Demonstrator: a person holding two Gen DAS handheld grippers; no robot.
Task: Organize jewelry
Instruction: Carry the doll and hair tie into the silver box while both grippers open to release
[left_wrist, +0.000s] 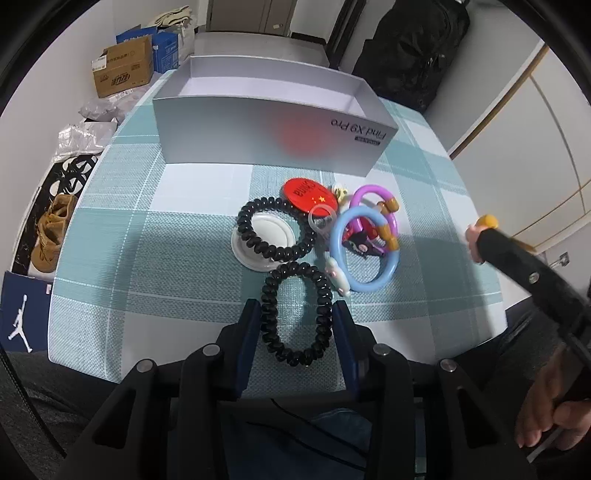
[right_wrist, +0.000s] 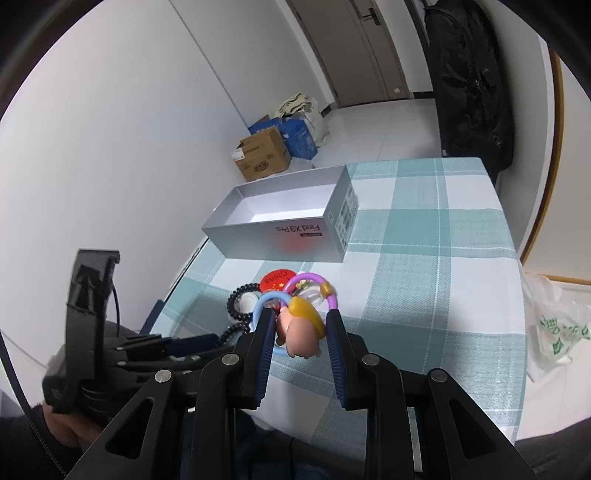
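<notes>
A black coil hair tie (left_wrist: 295, 314) lies on the checked tablecloth (left_wrist: 166, 229), squeezed into an oval between the pads of my left gripper (left_wrist: 297, 325), which is shut on it. Beyond it is a pile: a second coil tie (left_wrist: 275, 225) around a white disc (left_wrist: 271, 229), a red round badge (left_wrist: 308, 195), a blue bangle (left_wrist: 364, 251) and a purple bangle (left_wrist: 373, 210). My right gripper (right_wrist: 300, 325) is shut on a small pink figurine with a yellow cap (right_wrist: 301, 332), held above the table at the right. An open silver box (left_wrist: 258, 140) stands behind the pile.
The table's edges run close on the left and right. On the floor are cardboard boxes (left_wrist: 123, 70), brown shoes (left_wrist: 53, 229) and a white plastic bag (right_wrist: 554, 325). A black bag (left_wrist: 417, 48) leans by the far wall. A person's hand (left_wrist: 550, 417) holds the right gripper.
</notes>
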